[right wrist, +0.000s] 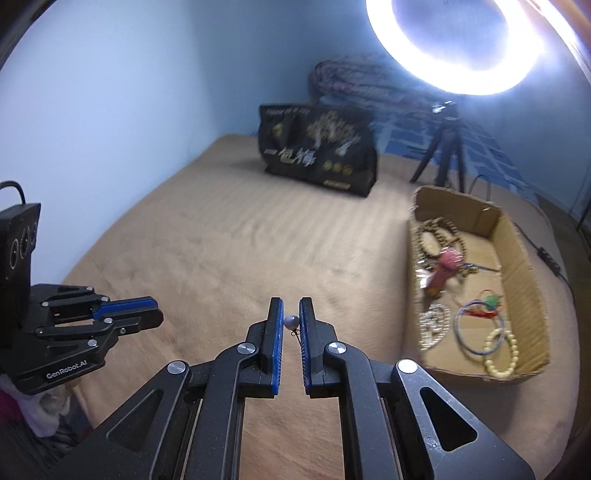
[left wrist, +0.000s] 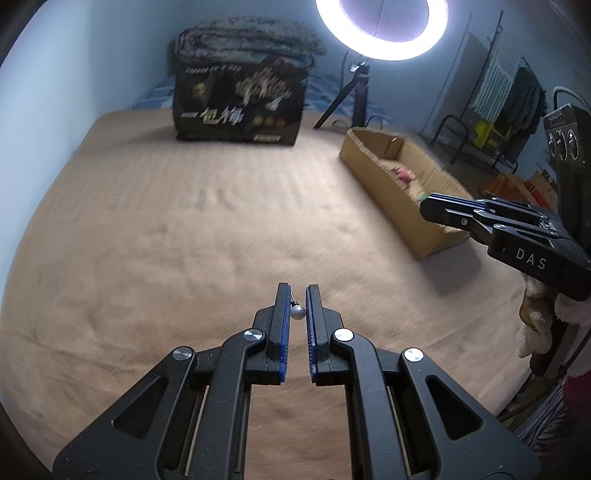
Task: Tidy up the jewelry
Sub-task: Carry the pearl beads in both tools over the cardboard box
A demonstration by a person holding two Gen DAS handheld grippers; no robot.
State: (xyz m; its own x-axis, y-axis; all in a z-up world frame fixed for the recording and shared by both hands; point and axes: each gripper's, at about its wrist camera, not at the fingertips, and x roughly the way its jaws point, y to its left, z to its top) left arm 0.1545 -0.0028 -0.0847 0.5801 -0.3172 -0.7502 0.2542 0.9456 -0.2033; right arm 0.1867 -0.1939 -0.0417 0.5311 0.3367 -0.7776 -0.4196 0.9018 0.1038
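Note:
My left gripper (left wrist: 298, 295) is shut on a pearl earring (left wrist: 297, 312), a small grey-white bead with a thin hook, held above the tan blanket. My right gripper (right wrist: 291, 308) is shut on a second pearl earring (right wrist: 290, 322) of the same kind. A shallow cardboard box (right wrist: 517, 243) lies to the right and holds bead bracelets (right wrist: 500, 352), a blue ring bangle (right wrist: 476, 325) and a pink item (right wrist: 445, 269). In the left wrist view the box (left wrist: 373, 162) is at the right, and the right gripper (left wrist: 428, 210) hovers at its near end. The left gripper shows in the right wrist view (right wrist: 153, 308).
A black printed bag (left wrist: 240, 107) stands at the back of the blanket-covered bed (left wrist: 184, 229), with folded bedding (left wrist: 243, 37) behind it. A ring light (left wrist: 382, 26) on a tripod (left wrist: 351, 96) stands at the back right. A clothes rack (left wrist: 509, 92) is beyond the bed's right edge.

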